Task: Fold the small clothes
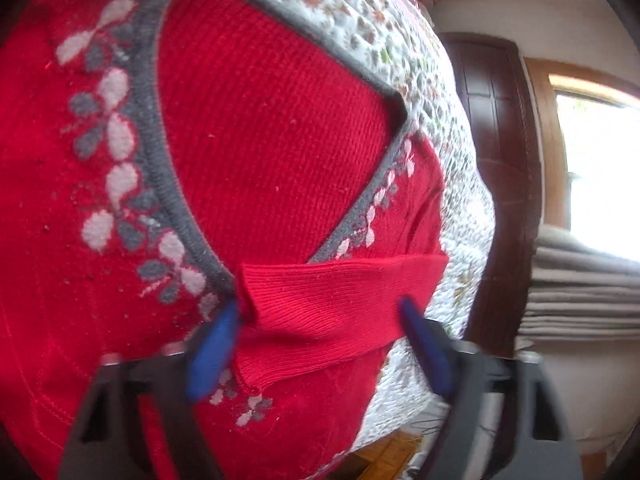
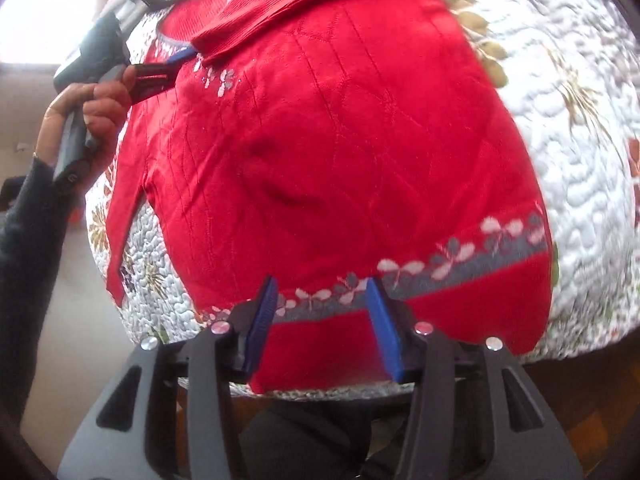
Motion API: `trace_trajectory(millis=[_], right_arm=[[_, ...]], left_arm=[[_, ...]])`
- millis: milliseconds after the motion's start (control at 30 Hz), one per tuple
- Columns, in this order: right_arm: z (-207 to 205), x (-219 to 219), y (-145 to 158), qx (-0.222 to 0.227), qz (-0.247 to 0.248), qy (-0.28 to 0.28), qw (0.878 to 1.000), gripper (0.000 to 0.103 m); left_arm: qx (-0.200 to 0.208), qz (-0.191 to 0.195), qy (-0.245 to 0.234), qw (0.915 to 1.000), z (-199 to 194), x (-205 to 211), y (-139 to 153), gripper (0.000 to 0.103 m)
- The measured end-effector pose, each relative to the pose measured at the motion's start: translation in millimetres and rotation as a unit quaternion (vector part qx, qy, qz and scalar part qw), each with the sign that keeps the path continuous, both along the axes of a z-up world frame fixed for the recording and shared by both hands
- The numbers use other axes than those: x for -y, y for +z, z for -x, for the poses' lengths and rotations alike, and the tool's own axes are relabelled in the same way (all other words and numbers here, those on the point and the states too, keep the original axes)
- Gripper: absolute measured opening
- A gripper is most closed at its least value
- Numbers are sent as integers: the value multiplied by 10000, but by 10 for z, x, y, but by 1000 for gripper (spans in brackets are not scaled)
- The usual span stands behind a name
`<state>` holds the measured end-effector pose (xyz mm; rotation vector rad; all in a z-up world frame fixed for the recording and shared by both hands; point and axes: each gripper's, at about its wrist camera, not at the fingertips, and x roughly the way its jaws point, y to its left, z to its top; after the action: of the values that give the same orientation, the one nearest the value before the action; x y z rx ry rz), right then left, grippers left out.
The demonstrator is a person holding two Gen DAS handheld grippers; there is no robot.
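You had the red sweater (image 2: 340, 152) lying flat on the quilted bed (image 2: 580, 128), one sleeve (image 1: 340, 300) folded across the chest below the grey neckline (image 1: 160, 152). Your left claw (image 1: 316, 320) stood wide, straddling that sleeve's cuff; your right claw (image 2: 322, 304) was wide too, over the patterned hem band (image 2: 460, 264) — neither had closed on cloth. To fold well, you needed both pinches to take all layers squarely. Only the right view showed the unfolded sleeve (image 2: 124, 240) and your hand (image 2: 92, 116); only the left showed the collar.
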<state>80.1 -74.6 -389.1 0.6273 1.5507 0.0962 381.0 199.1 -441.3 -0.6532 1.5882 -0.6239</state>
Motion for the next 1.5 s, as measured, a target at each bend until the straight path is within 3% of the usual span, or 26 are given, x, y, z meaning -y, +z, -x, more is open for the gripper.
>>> trace_trajectory(millis=[33, 100, 200, 567, 800, 1033, 1500], right_arm=[[15, -4, 18, 7, -35, -43, 10000, 47], [30, -28, 74, 45, -53, -37, 10000, 48], [29, -70, 144, 86, -44, 7, 10000, 48], [8, -203, 297, 173, 37, 78, 9998, 49], [-8, -281, 346, 208, 76, 177, 9996, 49], [9, -348, 362, 217, 110, 229, 9994, 49], [-1, -422, 320, 157, 151, 299, 9993, 49]], left_arm=[[-18, -64, -35, 10000, -1, 16, -3, 43], [-33, -72, -81, 9999, -18, 33, 3, 21], [75, -285, -161, 9994, -38, 46, 52, 7], [753, 59, -88, 9971, -104, -298, 746, 5], [1010, 16, 122, 9948, -136, -751, 1006, 5], [879, -134, 386, 9953, -113, -1303, 876, 5], [454, -283, 782, 9955, -47, -1792, 367, 5]])
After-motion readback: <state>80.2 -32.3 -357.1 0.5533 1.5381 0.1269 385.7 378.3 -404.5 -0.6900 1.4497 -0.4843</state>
